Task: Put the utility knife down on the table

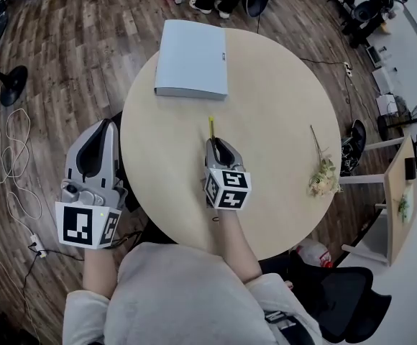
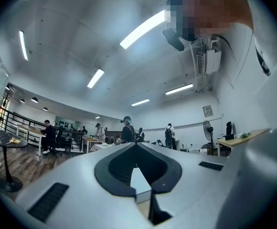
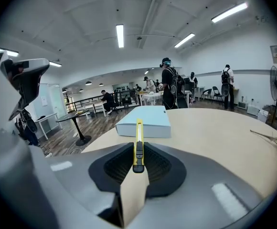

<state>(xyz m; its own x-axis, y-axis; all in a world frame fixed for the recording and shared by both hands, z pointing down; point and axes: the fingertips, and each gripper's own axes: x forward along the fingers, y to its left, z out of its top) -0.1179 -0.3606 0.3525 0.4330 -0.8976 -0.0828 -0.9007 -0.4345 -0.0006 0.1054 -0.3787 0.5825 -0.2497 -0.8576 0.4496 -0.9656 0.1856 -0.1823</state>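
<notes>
The right gripper (image 1: 216, 144) is clamped on the yellow knife (image 3: 138, 144), whose blade end sticks out past the jaws towards the pale blue box (image 1: 192, 58) at the far side of the round table (image 1: 280, 85). Whether the knife touches the tabletop is unclear. The left gripper (image 1: 108, 125) hangs off the table's left edge, jaws closed and empty. A dried sprig (image 1: 323, 171) lies at the right
</notes>
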